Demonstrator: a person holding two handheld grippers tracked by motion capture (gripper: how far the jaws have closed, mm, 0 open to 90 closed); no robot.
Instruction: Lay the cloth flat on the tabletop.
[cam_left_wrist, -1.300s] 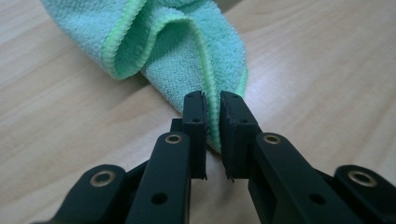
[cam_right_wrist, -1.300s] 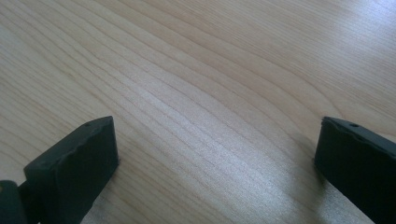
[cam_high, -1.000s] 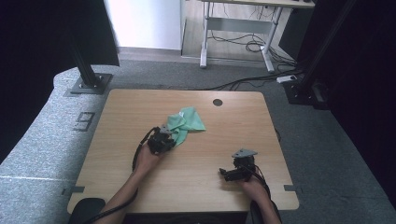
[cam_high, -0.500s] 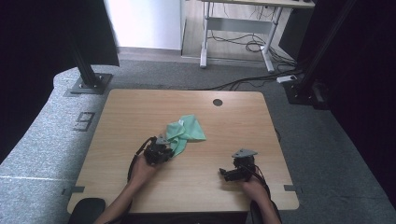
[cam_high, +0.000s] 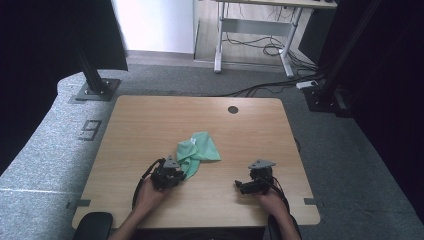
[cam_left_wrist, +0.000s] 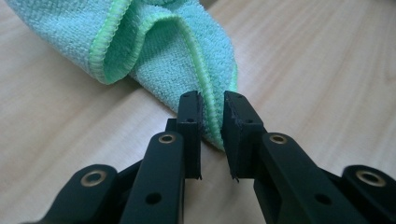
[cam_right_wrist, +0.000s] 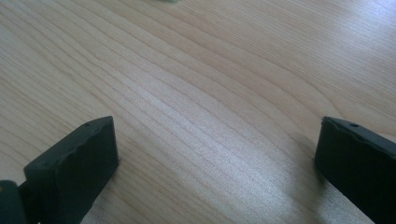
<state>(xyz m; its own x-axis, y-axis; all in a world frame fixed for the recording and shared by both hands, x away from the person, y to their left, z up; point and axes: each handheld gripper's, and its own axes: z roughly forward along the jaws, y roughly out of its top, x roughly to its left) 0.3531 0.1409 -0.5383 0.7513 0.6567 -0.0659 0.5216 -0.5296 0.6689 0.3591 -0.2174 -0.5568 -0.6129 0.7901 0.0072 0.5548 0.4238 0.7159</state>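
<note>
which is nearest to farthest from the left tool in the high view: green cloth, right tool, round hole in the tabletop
1. The crumpled green microfibre cloth: its near edge is pinched in the left tool.
2. The right tool: across the table's near edge, to the right.
3. The small dark round hole in the wooden tabletop: near the far edge, right of centre.

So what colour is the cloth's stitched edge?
Bright lime green on the mint-green cloth, clearest in the left gripper view.

A green cloth (cam_high: 197, 152) lies crumpled on the wooden table (cam_high: 150, 120).

Mint-green cloth (cam_high: 197, 152), brighter green hem
</note>
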